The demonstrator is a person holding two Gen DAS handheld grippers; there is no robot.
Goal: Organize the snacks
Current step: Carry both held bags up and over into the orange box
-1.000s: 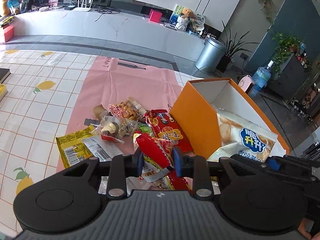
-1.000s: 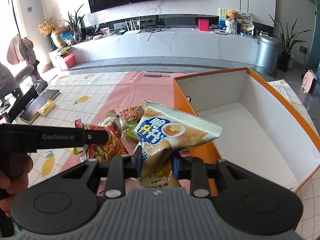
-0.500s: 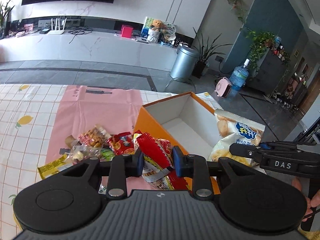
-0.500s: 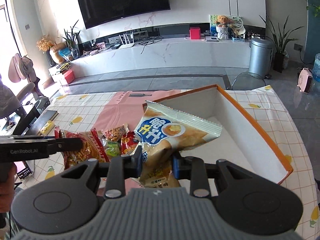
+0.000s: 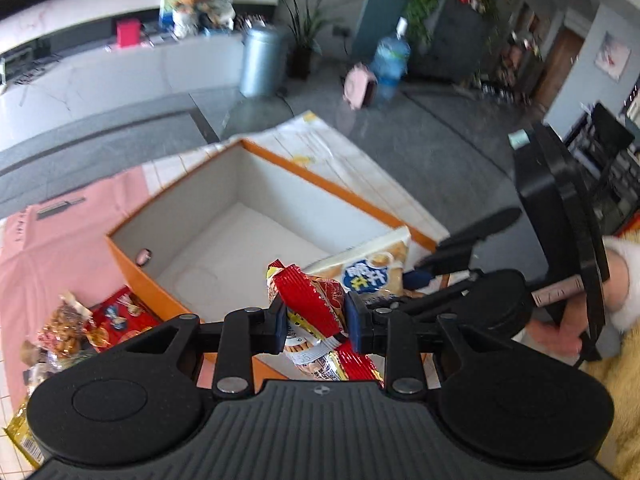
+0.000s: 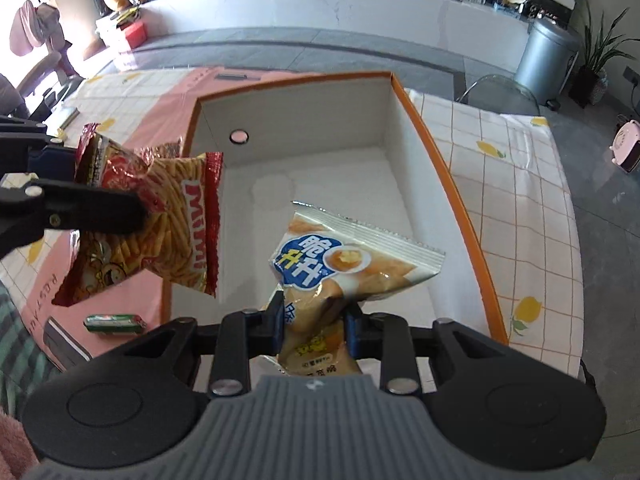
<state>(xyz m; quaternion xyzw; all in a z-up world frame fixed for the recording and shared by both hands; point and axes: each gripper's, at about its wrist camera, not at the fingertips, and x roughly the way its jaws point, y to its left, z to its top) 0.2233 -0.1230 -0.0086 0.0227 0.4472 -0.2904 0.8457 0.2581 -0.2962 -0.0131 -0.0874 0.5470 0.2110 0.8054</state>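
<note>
Right wrist view | right gripper [image 6: 314,322] clamps pale chip bag [image 6: 352,264] above orange box [image 6: 452,184] | left gripper [image 5: 316,318] pinches red snack bag [image 5: 310,300], 9 o'clock | box interior bare

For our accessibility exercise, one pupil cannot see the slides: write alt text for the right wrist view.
The right tool grips a beige snack bag above an open orange box with a bare white inside. At left, the left tool holds a red snack bag over the box's near corner, and a small green packet lies on the pink mat.
</note>
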